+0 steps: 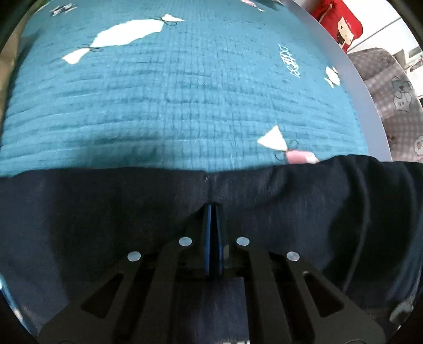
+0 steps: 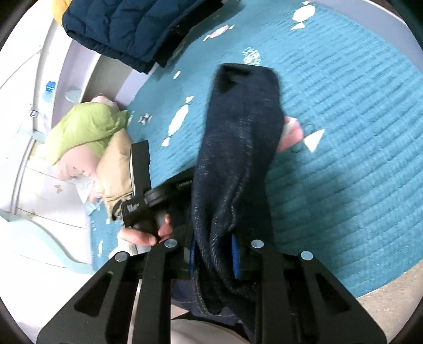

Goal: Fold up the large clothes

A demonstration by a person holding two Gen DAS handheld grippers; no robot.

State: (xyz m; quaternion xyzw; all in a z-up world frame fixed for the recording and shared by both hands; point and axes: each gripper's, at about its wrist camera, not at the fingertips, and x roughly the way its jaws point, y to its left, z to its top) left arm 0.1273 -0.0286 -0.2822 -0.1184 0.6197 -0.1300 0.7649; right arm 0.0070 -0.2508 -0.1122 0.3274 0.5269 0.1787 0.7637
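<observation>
A dark navy denim garment [image 1: 132, 225] covers the lower half of the left wrist view, lying on a teal quilted bedspread [image 1: 185, 92]. My left gripper [image 1: 212, 209] is shut, its tips buried in a pucker of this cloth. In the right wrist view the same garment [image 2: 238, 137] hangs as a long bunched strip up from my right gripper [image 2: 214, 254]. That gripper is shut on a thick fold of it, with blue pads [image 2: 234, 254] showing either side. A hand [image 2: 148, 236] grips the left tool's black body just left of the strip.
A folded navy puffer jacket [image 2: 127, 26] lies at the bed's far end. Green, pink and beige clothes [image 2: 87, 132] are piled at the left edge. A grey bed rim [image 1: 351, 68], a red cushion [image 1: 341, 23] and checked bedding [image 1: 391, 87] lie to the right.
</observation>
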